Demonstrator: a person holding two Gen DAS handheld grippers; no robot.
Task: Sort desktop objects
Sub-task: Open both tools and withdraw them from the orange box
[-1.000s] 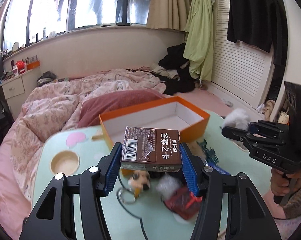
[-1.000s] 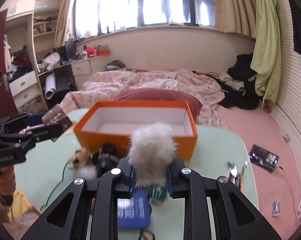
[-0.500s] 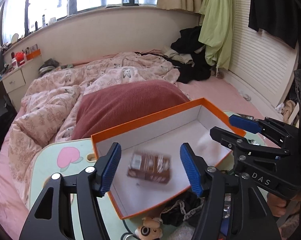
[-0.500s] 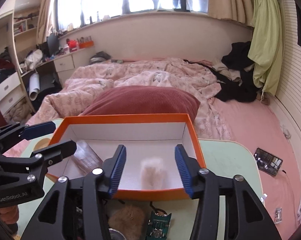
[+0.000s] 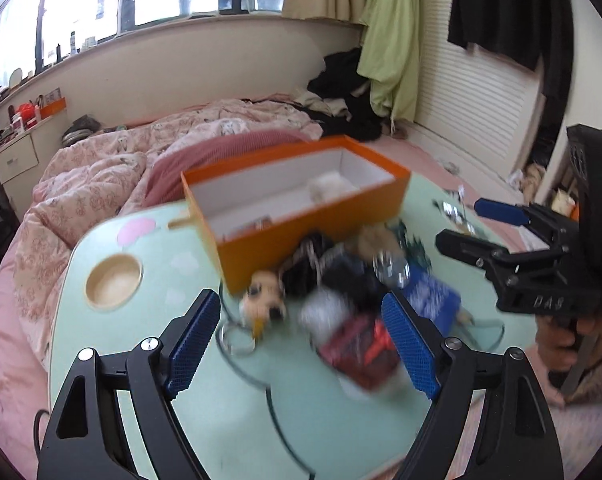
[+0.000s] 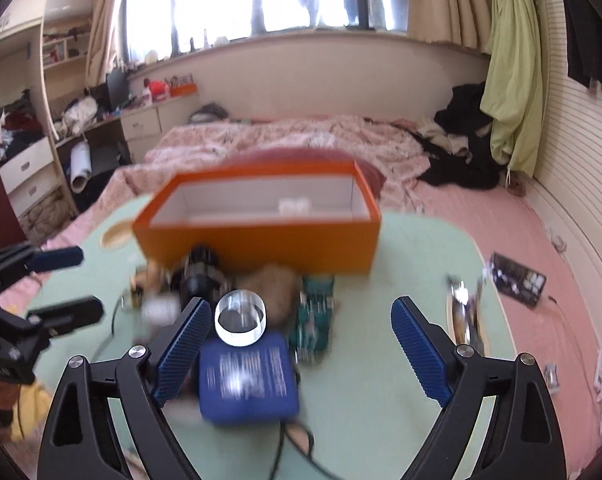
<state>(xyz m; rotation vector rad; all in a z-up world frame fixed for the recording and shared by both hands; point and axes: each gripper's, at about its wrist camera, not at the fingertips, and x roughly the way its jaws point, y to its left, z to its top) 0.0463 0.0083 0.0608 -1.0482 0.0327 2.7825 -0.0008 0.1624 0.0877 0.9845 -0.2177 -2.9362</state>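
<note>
Both grippers are seen empty, jaws wide, having just been opening; nothing is held between the pads. The left gripper [image 5: 301, 340] is hung over the near-left part of the pile on the pale green table [image 5: 113, 360]. A red-and-dark packet [image 5: 357, 352], blurred, lies between and just beyond its fingers, long axis approx. near-right to far-left. A small plush dog-face keyring [image 5: 263, 300] lies just left of it.

The right gripper [image 6: 301, 344] is set over a blue rectangular pouch [image 6: 247, 380], which lies by its left finger, long axis running near-to-far. A clear round ring-shaped object [image 6: 240, 317] sits at its far edge.

The open orange cardboard box [image 6: 261, 240] stands beyond the pile; a white fluffy ball [image 5: 329, 190] is already inside.

Writing: "DAS" is read on the right gripper body in the left view. White print on the pouch is too blurred to read.
</note>
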